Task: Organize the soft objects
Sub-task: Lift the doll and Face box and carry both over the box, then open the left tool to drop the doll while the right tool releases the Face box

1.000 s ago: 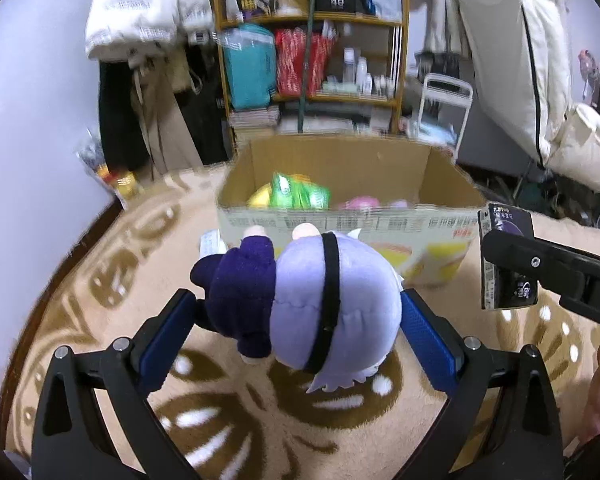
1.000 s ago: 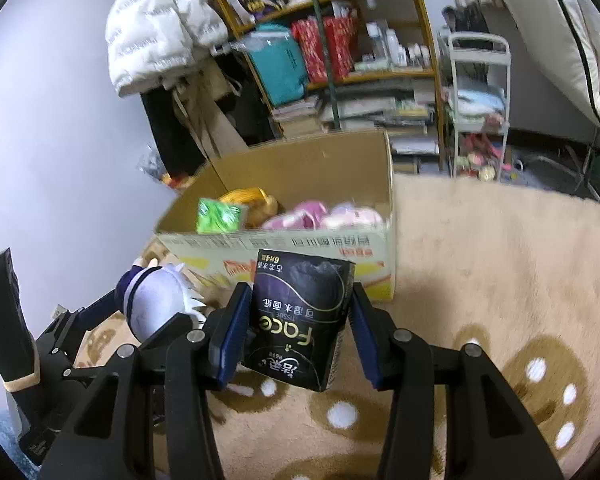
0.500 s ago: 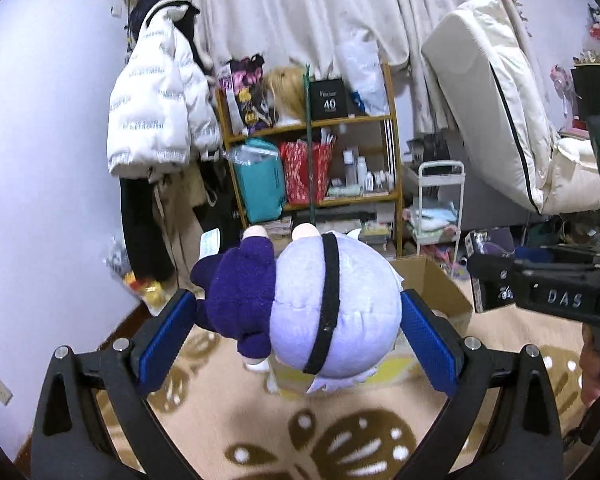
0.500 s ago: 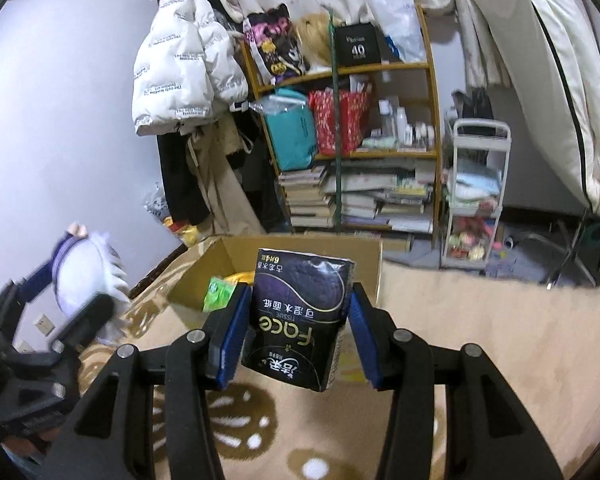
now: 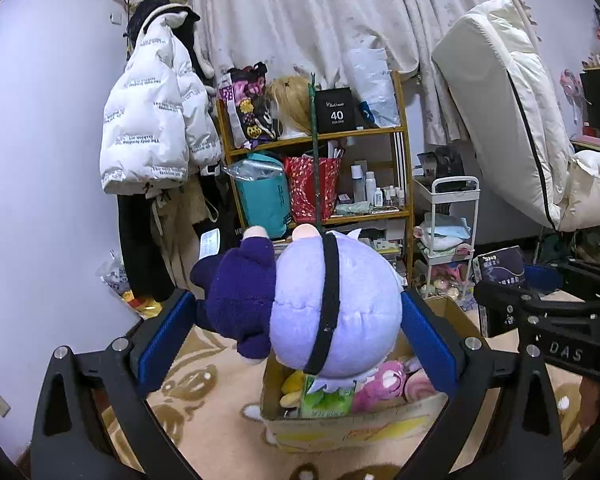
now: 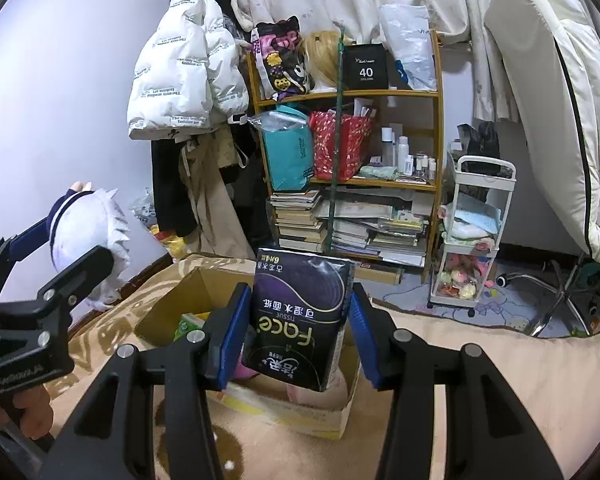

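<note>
Left wrist view first: the left gripper (image 5: pixel 300 320) is squeezing a plush doll (image 5: pixel 332 304) between its blue pads, jaws spread pretty wide around it. The doll is showing a round lavender head with a black band running over it and a dark purple body sticking out to the left. It's hanging in the air right over the open cardboard box (image 5: pixel 340 424) sitting on the beige rug (image 5: pixel 204 380). This angle is looking down into the box, where pink, yellow and green soft stuff is piled up.

Right wrist view: the right gripper (image 6: pixel 298 324) is clamping a dark tissue pack (image 6: pixel 300 316), jaws about half open around it, white "Face" lettering upside down. It's hovering above the box (image 6: pixel 332 416) too. Here you're getting the doll (image 6: pixel 88 232) from the side, spiky white fringe showing, plus the stacked books (image 6: pixel 300 220) under the shelf.
</note>
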`<move>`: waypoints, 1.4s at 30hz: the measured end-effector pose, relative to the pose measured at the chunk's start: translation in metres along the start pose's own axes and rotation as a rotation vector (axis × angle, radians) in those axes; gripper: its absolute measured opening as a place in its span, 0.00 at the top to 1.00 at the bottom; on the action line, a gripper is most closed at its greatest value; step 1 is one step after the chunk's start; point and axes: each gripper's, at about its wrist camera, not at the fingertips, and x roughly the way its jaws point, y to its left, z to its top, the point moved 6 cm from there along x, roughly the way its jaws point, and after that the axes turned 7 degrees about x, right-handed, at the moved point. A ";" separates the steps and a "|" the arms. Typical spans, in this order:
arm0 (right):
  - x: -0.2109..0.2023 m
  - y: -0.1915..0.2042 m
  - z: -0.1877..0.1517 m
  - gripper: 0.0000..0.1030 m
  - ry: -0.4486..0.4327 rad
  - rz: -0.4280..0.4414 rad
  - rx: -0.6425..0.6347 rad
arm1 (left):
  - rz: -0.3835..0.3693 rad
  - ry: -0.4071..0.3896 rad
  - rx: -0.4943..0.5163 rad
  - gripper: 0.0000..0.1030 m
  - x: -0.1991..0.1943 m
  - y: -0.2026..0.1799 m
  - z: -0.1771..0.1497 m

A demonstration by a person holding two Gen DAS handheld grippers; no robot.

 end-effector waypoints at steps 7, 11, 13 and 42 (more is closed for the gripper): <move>0.020 -0.006 -0.007 0.50 0.021 -0.011 0.006 | -0.022 0.039 -0.002 0.04 0.025 -0.009 -0.013; 0.029 -0.009 -0.011 0.50 0.039 -0.018 0.013 | -0.047 0.074 -0.011 0.04 0.040 -0.014 -0.024; 0.034 -0.012 -0.015 0.50 0.051 -0.020 0.019 | -0.059 0.089 -0.008 0.03 0.046 -0.016 -0.029; 0.066 -0.027 -0.044 0.34 0.151 0.020 0.069 | -0.109 0.241 -0.045 0.02 0.083 -0.015 -0.070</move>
